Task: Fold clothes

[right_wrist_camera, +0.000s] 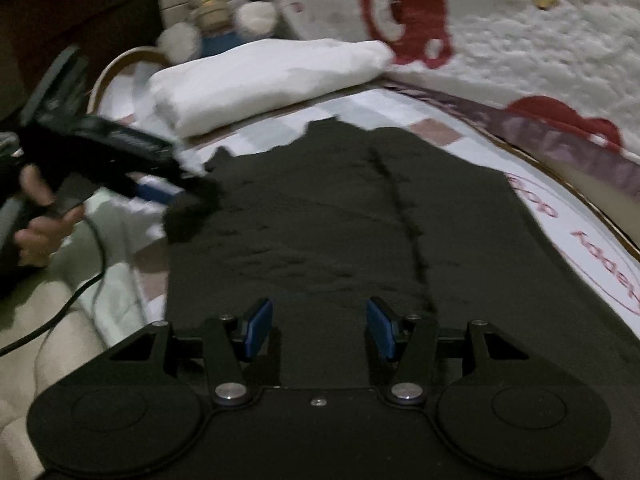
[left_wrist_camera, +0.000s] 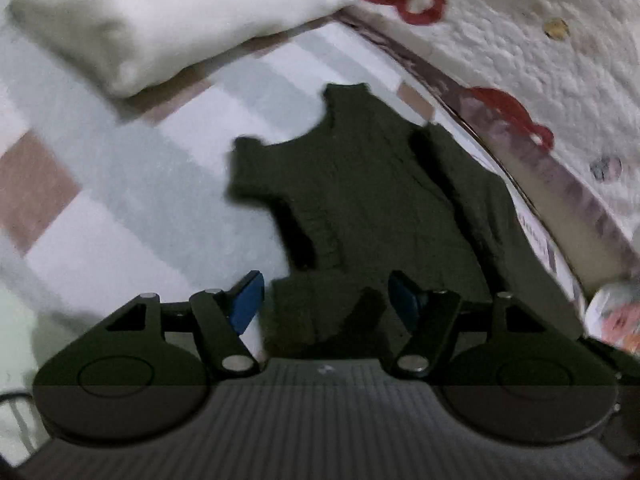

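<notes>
On a bed covered with a pale checked sheet [left_wrist_camera: 120, 184] lies a dark green sleeveless knitted top [left_wrist_camera: 372, 200], spread mostly flat with its shoulder straps pointing away from both cameras toward a folded white cloth [left_wrist_camera: 172, 20] (it could be a pillow or a folded garment; the blur hides which). Beyond that, a cream quilt with red bear shapes [left_wrist_camera: 540, 60] runs along the far side of the bed. Seen from the left wrist camera, the left gripper [left_wrist_camera: 326, 300] hovers over the near left edge of the top, its two blue pads set wide apart; one pad [left_wrist_camera: 248, 300] is over the bare sheet just beside the garment's edge, the other over the dark fabric, and nothing is pinched between them. Seen from the right wrist camera, the top [right_wrist_camera: 340, 220] fills the middle of the view, with a long crease running down its right half. The right gripper [right_wrist_camera: 320, 326] points down over the near hem, its blue pads [right_wrist_camera: 260, 326] well apart with only flat fabric showing beneath the gap, gripping nothing. At the left of this view, a person's hand [right_wrist_camera: 36, 216] holds the other gripper, whose tip sits at the left armhole corner of the top; whether it touches the fabric there cannot be told through the blur. A soft toy [right_wrist_camera: 216, 16] sits at the head of the bed, beyond the white cloth.
</notes>
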A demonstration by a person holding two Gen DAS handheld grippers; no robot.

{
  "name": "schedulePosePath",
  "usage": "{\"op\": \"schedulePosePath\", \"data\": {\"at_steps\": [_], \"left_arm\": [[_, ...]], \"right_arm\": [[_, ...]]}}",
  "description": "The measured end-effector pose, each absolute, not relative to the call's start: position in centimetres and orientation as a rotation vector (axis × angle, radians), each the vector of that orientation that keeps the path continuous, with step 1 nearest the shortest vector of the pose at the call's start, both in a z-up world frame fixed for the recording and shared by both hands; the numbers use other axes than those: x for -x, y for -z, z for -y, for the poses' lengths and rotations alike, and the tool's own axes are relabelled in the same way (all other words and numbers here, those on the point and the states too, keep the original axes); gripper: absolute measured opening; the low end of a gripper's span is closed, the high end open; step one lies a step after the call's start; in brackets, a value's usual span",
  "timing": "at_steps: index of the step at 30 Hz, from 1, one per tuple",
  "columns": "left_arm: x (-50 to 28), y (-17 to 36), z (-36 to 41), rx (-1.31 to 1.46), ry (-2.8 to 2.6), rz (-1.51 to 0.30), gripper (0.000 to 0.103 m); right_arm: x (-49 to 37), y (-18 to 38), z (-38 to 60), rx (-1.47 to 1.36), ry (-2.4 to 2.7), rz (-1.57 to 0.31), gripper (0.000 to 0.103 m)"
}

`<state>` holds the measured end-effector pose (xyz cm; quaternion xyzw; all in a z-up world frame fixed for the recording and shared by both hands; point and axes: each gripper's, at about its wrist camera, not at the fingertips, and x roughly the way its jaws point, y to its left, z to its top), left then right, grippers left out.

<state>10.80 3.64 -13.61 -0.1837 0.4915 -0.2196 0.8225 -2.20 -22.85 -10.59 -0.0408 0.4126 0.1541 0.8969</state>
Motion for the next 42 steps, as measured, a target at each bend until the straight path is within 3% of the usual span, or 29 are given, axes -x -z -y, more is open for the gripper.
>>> {"op": "schedulePosePath", "data": {"at_steps": [3, 8, 13, 15, 19, 21, 23, 27, 33, 37, 42], "left_arm": [[-11.3, 13.9, -3.1, 0.420, 0.489, -1.043, 0.072], [-12.3, 14.3, -2.9, 0.447, 0.518, -1.012, 0.070], [-13.9, 14.2, -2.6, 0.450, 0.489, -0.977, 0.066], [-14.5, 14.1, -1.8, 0.410, 0.506, -0.973, 0.054], [-14.6, 13.6, 0.5, 0.192, 0.539, -0.951, 0.049], [-14.4, 13.6, 1.0, 0.145, 0.533, -0.944, 0.018], [-14.3, 13.5, 1.2, 0.142, 0.538, -0.940, 0.011], [-13.7, 11.9, 2.0, 0.152, 0.565, -0.902, 0.009], [-9.9, 5.0, 6.6, 0.197, 0.702, -0.737, 0.007], [-4.6, 1.9, 11.9, 0.127, 0.891, -0.662, 0.007], [-0.7, 5.4, 18.7, -0.055, 0.975, -0.893, 0.011]], "right_arm": [[1.9, 10.9, 21.0, 0.184, -0.331, -0.863, 0.056], [1.4, 11.0, 18.8, 0.283, -0.407, -0.880, 0.038], [0.6, 13.2, 17.8, 0.289, -0.477, -0.940, 0.034], [0.6, 13.3, 18.4, 0.237, -0.484, -0.926, 0.035], [0.6, 12.8, 20.6, 0.110, -0.445, -0.905, 0.029], [1.4, 11.8, 22.9, 0.070, -0.313, -0.856, 0.029], [2.2, 10.8, 26.0, -0.005, -0.208, -0.814, 0.029], [4.8, 8.6, 32.5, -0.146, 0.040, -0.732, 0.032], [8.7, 7.7, 37.5, -0.240, 0.184, -0.657, 0.032], [10.1, 8.8, 36.7, -0.130, 0.245, -0.682, 0.032], [11.5, 11.2, 37.4, -0.296, 0.216, -0.710, 0.032]]}}
